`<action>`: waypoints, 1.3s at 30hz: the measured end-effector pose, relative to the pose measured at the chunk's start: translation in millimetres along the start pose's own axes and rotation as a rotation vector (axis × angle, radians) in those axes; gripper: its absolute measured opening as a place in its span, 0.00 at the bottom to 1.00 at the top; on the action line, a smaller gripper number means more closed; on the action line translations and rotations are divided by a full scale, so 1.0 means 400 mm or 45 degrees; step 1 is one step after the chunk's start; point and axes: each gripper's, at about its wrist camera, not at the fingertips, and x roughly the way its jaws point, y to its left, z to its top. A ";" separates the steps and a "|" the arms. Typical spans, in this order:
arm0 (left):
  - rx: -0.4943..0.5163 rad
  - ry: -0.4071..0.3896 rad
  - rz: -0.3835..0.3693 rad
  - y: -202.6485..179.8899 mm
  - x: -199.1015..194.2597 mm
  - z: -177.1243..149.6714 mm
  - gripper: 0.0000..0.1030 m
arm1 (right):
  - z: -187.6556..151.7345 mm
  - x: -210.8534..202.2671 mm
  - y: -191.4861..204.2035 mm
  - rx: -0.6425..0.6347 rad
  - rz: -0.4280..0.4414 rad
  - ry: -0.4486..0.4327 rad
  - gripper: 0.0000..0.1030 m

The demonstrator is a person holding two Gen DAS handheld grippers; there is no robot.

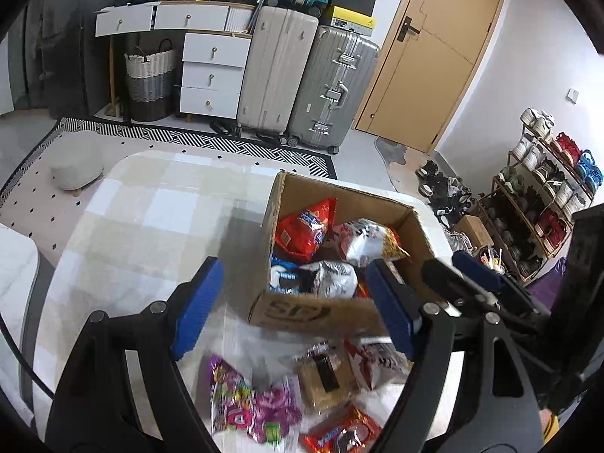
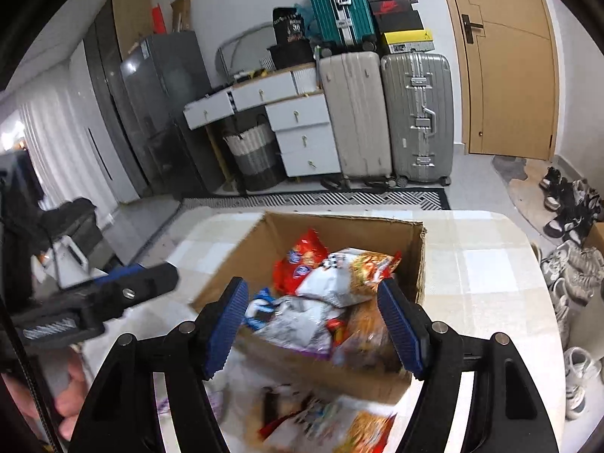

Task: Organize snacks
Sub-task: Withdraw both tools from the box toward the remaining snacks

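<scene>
**Hovering over a half-filled snack box**

Sitting on the pale checked tablecloth (image 1: 143,204): an open brown cardboard box (image 1: 317,313), holding several snack packets. Inside, toward the far wall, a red crinkled snack bag (image 1: 302,232); beside it a white and orange chip bag (image 1: 366,241); nearer the front wall, a silver-white foil packet (image 1: 336,277) and a blue and white packet (image 1: 281,273), partly buried.

Lying loose on the cloth in front of the box: a purple and pink candy bag (image 1: 245,406), a clear-wrapped brown biscuit pack (image 1: 324,373), a red and white wrapped packet (image 1: 377,362), and a red-orange packet (image 1: 339,434) at the lower edge, all somewhat blurred.

Held above those loose packets: the left gripper (image 1: 294,309), blue-padded fingers spread wide, nothing between them. Poised over the near wall of the box: the right gripper (image 2: 317,324), likewise spread apart and pinching nothing. Visible off to the right of the left wrist view, the right gripper's fingers, close to the box's right side.

Standing against the far wall: a beige hard-shell suitcase (image 2: 356,113), a silver ribbed suitcase (image 2: 419,117) and a white chest of drawers (image 2: 305,136).
</scene>
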 end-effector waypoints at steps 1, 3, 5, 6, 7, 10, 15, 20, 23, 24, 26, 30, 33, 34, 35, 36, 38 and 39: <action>0.002 -0.006 0.002 -0.001 -0.021 -0.008 0.74 | -0.002 -0.023 0.005 -0.002 0.006 -0.014 0.70; 0.013 -0.021 0.008 -0.006 -0.070 -0.027 0.75 | -0.008 -0.078 0.024 -0.009 0.017 -0.047 0.70; 0.021 -0.038 0.016 -0.005 -0.119 -0.048 0.75 | -0.018 -0.125 0.049 -0.022 0.034 -0.062 0.76; 0.024 -0.048 0.016 -0.007 -0.144 -0.059 0.75 | -0.027 -0.150 0.063 -0.031 0.042 -0.064 0.80; 0.024 -0.063 0.014 -0.008 -0.173 -0.070 0.75 | -0.038 -0.179 0.078 -0.037 0.054 -0.080 0.80; 0.014 -0.134 0.013 -0.008 -0.274 -0.111 0.78 | -0.077 -0.258 0.127 -0.074 0.075 -0.103 0.80; 0.016 -0.232 0.038 0.003 -0.435 -0.192 0.81 | -0.144 -0.402 0.188 -0.109 0.065 -0.242 0.80; 0.011 -0.286 0.071 0.040 -0.578 -0.314 0.90 | -0.223 -0.547 0.251 -0.126 0.049 -0.394 0.85; 0.008 -0.326 0.097 0.063 -0.658 -0.389 0.99 | -0.265 -0.606 0.287 -0.153 0.051 -0.438 0.87; 0.017 -0.340 0.108 0.067 -0.684 -0.412 0.99 | -0.284 -0.627 0.302 -0.166 0.052 -0.446 0.88; 0.041 -0.350 0.120 0.069 -0.725 -0.454 0.99 | -0.308 -0.649 0.319 -0.179 0.051 -0.461 0.89; 0.062 -0.377 0.122 0.068 -0.784 -0.509 0.99 | -0.362 -0.685 0.345 -0.188 0.048 -0.482 0.95; 0.068 -0.396 0.145 0.059 -0.810 -0.537 0.99 | -0.388 -0.688 0.352 -0.185 0.048 -0.459 0.96; 0.072 -0.400 0.162 0.054 -0.811 -0.541 0.99 | -0.396 -0.686 0.351 -0.180 0.048 -0.448 0.96; 0.078 -0.405 0.182 0.050 -0.817 -0.549 0.99 | -0.402 -0.686 0.349 -0.175 0.051 -0.447 0.96; 0.092 -0.410 0.194 0.047 -0.822 -0.556 0.99 | -0.413 -0.688 0.347 -0.172 0.058 -0.450 0.96; 0.112 -0.424 0.203 0.033 -0.813 -0.552 0.99 | -0.429 -0.688 0.341 -0.171 0.057 -0.454 0.99; 0.113 -0.430 0.204 0.033 -0.814 -0.556 0.99 | -0.433 -0.683 0.336 -0.174 0.053 -0.449 0.99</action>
